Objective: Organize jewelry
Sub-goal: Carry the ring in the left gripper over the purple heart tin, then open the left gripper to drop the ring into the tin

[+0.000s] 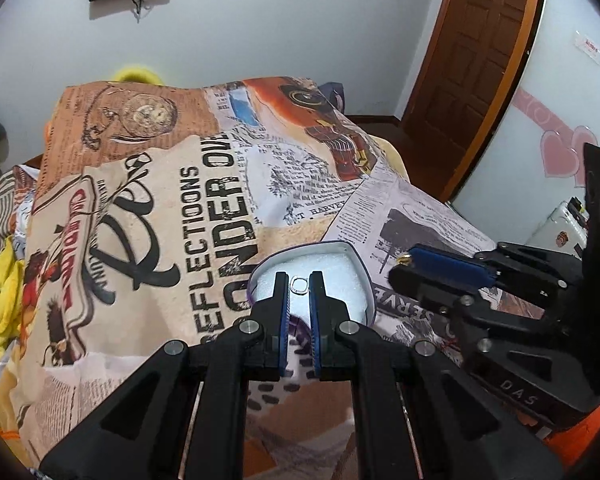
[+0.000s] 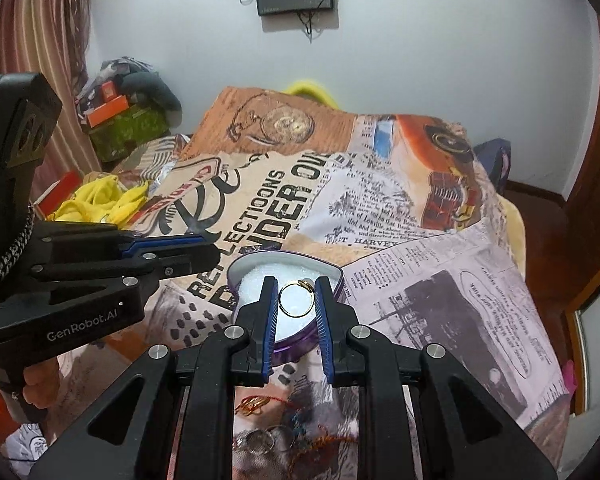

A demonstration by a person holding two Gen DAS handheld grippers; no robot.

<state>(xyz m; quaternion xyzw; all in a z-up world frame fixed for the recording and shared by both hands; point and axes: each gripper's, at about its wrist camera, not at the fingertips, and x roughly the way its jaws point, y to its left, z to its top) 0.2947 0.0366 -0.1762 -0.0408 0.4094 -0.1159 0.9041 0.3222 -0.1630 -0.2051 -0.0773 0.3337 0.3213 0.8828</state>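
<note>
A purple heart-shaped tin (image 1: 360,268) (image 2: 340,276) with white foam lining lies open on the printed bedspread. My left gripper (image 1: 299,285) is shut on a small silver ring (image 1: 299,284) held over the tin. My right gripper (image 2: 297,298) is shut on a thin gold ring (image 2: 296,298), also over the tin. The right gripper (image 1: 406,266) shows from the side in the left wrist view, with the gold ring (image 1: 405,258) at its tip. The left gripper (image 2: 208,246) shows in the right wrist view, its ring hidden.
A tangle of loose jewelry, threads and rings (image 2: 276,432) lies on the bedspread (image 2: 420,272) under my right gripper. Yellow cloth (image 2: 104,200) and boxes (image 2: 128,128) sit at the far left. A wooden door (image 1: 480,60) stands at the right.
</note>
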